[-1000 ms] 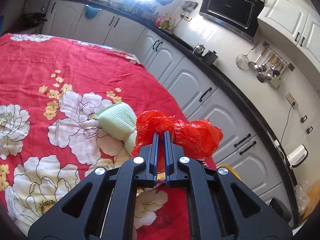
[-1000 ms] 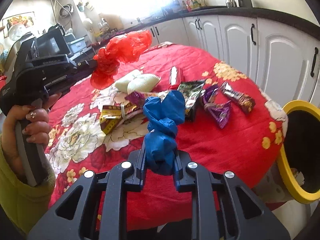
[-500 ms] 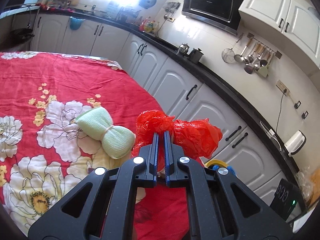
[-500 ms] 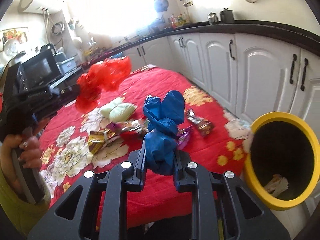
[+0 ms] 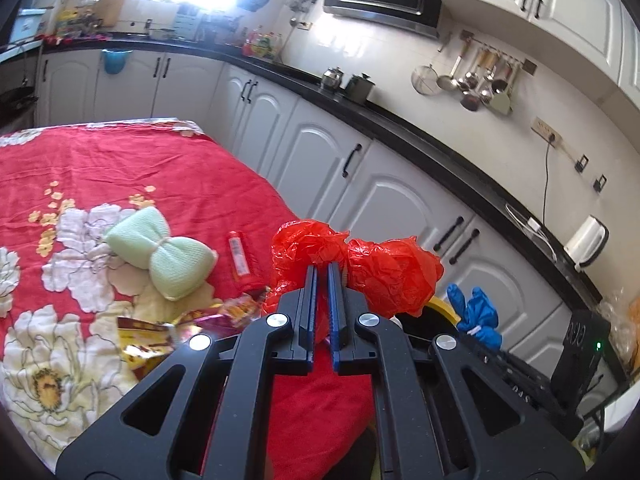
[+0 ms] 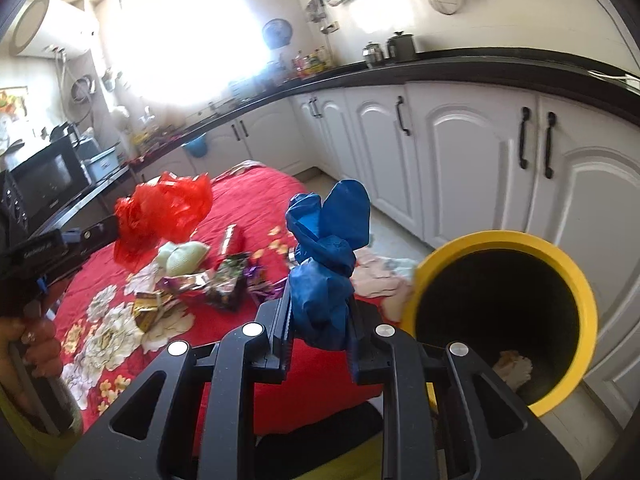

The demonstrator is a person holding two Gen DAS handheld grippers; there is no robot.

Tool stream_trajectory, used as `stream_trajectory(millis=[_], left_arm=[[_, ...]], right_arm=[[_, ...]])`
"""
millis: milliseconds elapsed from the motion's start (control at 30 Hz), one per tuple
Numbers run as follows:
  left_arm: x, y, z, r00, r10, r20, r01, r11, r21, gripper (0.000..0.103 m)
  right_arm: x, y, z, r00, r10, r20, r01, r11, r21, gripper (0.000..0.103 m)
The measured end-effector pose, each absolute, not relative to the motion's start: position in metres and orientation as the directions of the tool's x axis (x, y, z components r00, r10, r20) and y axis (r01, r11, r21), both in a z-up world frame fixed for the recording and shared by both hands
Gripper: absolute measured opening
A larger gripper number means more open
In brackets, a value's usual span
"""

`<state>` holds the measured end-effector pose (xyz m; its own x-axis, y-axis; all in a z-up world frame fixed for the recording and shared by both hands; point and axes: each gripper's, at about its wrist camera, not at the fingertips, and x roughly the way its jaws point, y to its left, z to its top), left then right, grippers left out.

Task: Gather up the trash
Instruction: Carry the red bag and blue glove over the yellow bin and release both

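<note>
My left gripper [image 5: 322,270] is shut on a crumpled red plastic bag [image 5: 384,272] and holds it in the air over the table's right edge; the bag also shows in the right wrist view [image 6: 164,208]. My right gripper [image 6: 320,312] is shut on a crumpled blue plastic bag [image 6: 324,256], held just left of the yellow-rimmed trash bin [image 6: 576,276], which has some paper at its bottom. From the left wrist view the blue bag [image 5: 476,312] hangs beside the bin's rim [image 5: 442,305]. Several snack wrappers [image 6: 224,280] lie on the red floral tablecloth [image 5: 120,168].
A pale green bow-shaped sponge [image 5: 160,256] and a red tube [image 5: 239,256] lie on the table near the wrappers [image 5: 152,336]. White kitchen cabinets [image 6: 460,152] under a black counter run close behind the table and bin. A microwave [image 6: 44,184] stands at the left.
Both grippers have swung right, towards the bin. The bin is now larger and nearer in the right wrist view, and the blue bag has come into the left wrist view.
</note>
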<state>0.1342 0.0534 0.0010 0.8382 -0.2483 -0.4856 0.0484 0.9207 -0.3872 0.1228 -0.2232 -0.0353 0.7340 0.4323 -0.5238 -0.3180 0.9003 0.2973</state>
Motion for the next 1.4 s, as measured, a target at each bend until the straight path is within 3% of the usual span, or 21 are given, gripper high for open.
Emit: stream_trajectory(millis=[867,1400], left_arm=[[0.180,-0.084,-0.034,0.740,-0.327,-0.588,0.214,0.943,-0.256,0.002],[0.226,-0.179,-0.072,0.688,-0.277,-0.671,0.294,0.951,-0.091,0.002]], right_arm=[[0.133,-0.325,-0.059,0.793,0.281,-0.541,-0.109,0.939,0.327,0.020],[0.137,-0.361,-0.090,0.762,0.266,-0.590,-0.037,0.928,0.370,0.020]])
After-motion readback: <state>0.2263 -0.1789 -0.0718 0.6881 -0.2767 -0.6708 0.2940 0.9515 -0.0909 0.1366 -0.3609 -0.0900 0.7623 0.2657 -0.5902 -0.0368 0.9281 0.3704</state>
